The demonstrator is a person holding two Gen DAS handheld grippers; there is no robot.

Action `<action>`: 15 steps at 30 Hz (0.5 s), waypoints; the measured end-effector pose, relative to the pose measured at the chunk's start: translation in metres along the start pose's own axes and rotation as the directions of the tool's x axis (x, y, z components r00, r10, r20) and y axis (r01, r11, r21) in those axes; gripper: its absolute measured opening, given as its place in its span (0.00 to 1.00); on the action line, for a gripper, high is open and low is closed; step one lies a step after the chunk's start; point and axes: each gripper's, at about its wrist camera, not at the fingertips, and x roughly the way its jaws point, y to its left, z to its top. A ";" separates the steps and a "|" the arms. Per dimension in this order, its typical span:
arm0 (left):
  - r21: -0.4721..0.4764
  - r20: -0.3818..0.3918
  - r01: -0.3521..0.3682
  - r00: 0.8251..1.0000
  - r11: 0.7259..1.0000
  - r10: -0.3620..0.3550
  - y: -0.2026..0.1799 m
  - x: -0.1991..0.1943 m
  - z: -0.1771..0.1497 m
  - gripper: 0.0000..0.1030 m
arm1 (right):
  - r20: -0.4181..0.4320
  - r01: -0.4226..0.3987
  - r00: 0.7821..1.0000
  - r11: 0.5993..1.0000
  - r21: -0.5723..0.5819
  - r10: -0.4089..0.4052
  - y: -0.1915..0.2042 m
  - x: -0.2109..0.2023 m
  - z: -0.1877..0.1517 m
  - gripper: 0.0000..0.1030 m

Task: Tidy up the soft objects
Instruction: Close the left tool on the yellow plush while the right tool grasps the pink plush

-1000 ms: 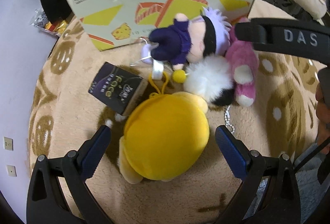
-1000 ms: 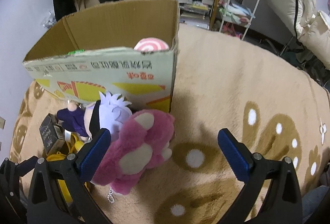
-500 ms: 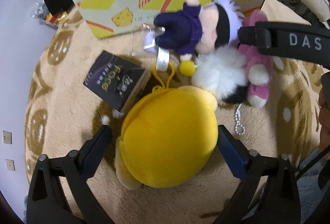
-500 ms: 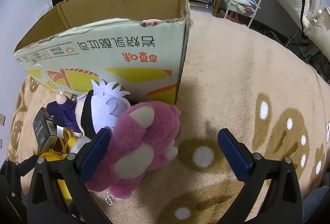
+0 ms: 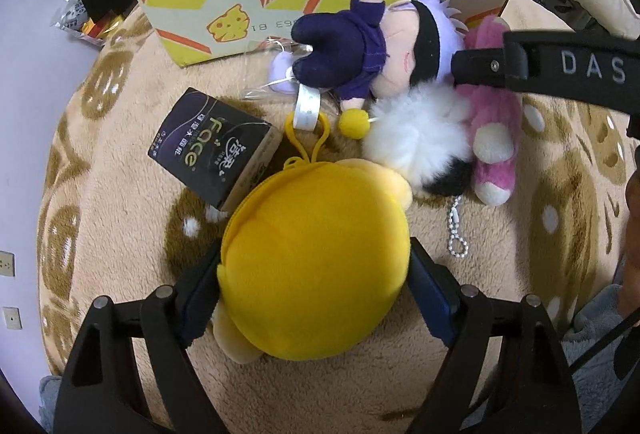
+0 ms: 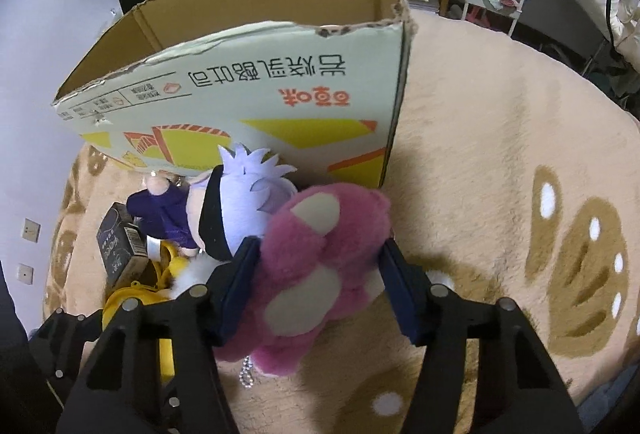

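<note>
Both grippers closing: left gripper [image 5: 314, 288] pads flank yellow plush [image 5: 316, 262], right gripper [image 6: 320, 288] brackets pink plush [image 6: 320, 266]; cardboard box [image 6: 248, 106] ahead, likely destination.

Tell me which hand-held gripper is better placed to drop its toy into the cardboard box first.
Right, probably. Its hand-held gripper is closing around the pink plush, which lies next to the cardboard box. The left hand-held gripper, closing on the yellow plush, sits farther back behind other toys.

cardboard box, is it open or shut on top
Open. In the right wrist view the cardboard box has no flaps over its top, and its bare brown inner walls show above the torn front edge. What it holds cannot be seen.
</note>
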 end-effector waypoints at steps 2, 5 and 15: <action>-0.012 0.000 0.006 1.000 1.000 -0.006 0.002 -0.002 0.002 0.81 | 0.000 0.006 1.000 1.000 -0.012 -0.006 0.002 0.000 -0.001 0.61; -0.014 0.002 0.007 1.000 1.000 -0.007 0.004 -0.004 0.001 0.81 | 0.000 0.009 1.000 1.000 -0.014 -0.009 0.001 -0.001 -0.002 0.60; 0.002 0.034 -0.008 0.999 1.000 0.008 -0.001 -0.012 0.000 0.80 | -0.003 0.016 1.000 1.000 -0.021 -0.017 0.005 -0.004 0.001 0.59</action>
